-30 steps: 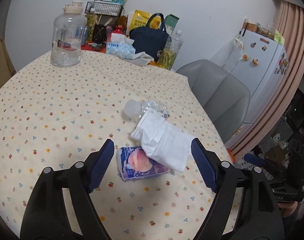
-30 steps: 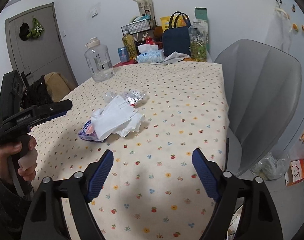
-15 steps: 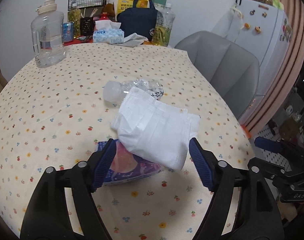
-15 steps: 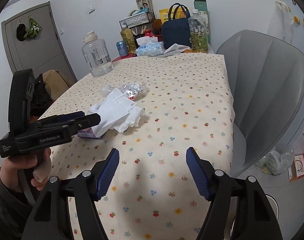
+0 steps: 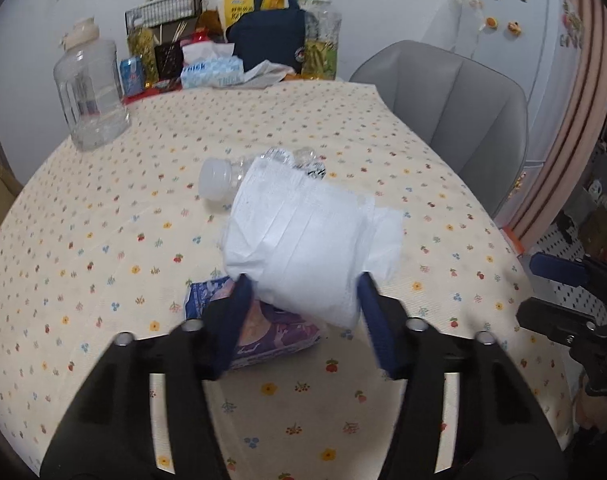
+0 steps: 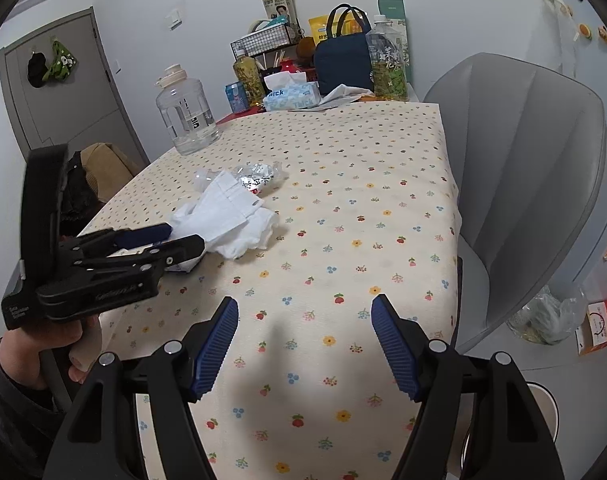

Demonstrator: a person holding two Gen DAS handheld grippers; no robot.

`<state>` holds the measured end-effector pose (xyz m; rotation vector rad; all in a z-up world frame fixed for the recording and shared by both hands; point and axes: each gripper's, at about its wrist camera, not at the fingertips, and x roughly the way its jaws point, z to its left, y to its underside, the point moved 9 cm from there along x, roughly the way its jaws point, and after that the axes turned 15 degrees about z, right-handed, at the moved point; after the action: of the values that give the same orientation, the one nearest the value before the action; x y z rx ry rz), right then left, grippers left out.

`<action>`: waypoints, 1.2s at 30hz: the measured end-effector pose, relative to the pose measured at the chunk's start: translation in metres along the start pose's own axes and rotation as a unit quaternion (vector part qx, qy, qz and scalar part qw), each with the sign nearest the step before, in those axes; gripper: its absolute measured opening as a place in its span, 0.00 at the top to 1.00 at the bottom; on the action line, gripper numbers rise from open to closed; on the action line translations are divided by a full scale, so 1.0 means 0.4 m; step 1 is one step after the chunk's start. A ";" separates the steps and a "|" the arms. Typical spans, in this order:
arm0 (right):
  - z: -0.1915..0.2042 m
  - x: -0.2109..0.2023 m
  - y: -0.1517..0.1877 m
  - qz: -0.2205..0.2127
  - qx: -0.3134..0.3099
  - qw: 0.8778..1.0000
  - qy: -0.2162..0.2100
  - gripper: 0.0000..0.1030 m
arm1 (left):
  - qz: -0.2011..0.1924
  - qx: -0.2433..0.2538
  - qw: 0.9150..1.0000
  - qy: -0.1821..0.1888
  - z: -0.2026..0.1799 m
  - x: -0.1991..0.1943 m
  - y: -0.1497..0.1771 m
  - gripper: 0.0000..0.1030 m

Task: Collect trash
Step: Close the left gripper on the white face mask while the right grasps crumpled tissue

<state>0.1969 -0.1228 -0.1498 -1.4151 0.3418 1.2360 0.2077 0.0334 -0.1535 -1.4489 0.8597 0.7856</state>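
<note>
Trash sits in a small heap on the flowered tablecloth, straight ahead of the left gripper and well off to the left of the right gripper. Going left to right in the left wrist view: a crushed clear plastic bottle lies on its side with its cap end pointing left, a purple printed packet lies flat nearer the camera, and a white folded tissue is draped over both, its near end bulging between the left gripper's blue pads.

The tissue is pleated and creased, bright white, with a loose flap trailing to the right. The packet shows a pale picture on purple. The bottle is flattened, with a crumpled label at its far end.

The left gripper's jaws are closing, blurred with motion, at a middling width with the tissue's near end between them; the pads look to be just at its sides, but a firm press cannot be told. In the right wrist view a hand grips that tool's handle, its tips at the tissue.

The right gripper hovers over bare cloth near the table's front edge, jaws wide apart, holding nothing.
</note>
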 end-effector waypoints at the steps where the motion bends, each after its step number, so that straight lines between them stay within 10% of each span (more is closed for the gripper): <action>1: 0.004 -0.001 -0.001 0.000 -0.002 1.000 0.000 0.34 | 0.003 0.000 1.000 0.000 0.002 0.003 0.002 0.69; 5: 0.020 0.000 -0.011 -0.002 -0.008 1.000 -0.002 0.34 | -0.014 -0.013 1.000 0.014 0.015 -0.021 0.001 0.88; 29: 0.220 0.184 -0.153 0.055 -0.092 0.993 -0.041 0.54 | -0.013 -0.073 0.991 0.110 0.132 -0.065 0.065 0.89; 33: 0.238 0.210 -0.150 0.068 -0.108 0.991 -0.032 0.95 | -0.008 -0.079 0.991 0.111 0.142 -0.054 0.074 0.88; 36: 0.238 0.204 -0.145 0.062 -0.112 0.992 -0.021 0.97 | -0.014 -0.088 0.990 0.106 0.157 -0.057 0.078 0.88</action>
<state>0.2304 0.0107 -0.1627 -1.5753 0.2719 1.4393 0.1705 0.0972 -0.1525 -1.7203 0.9469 0.7084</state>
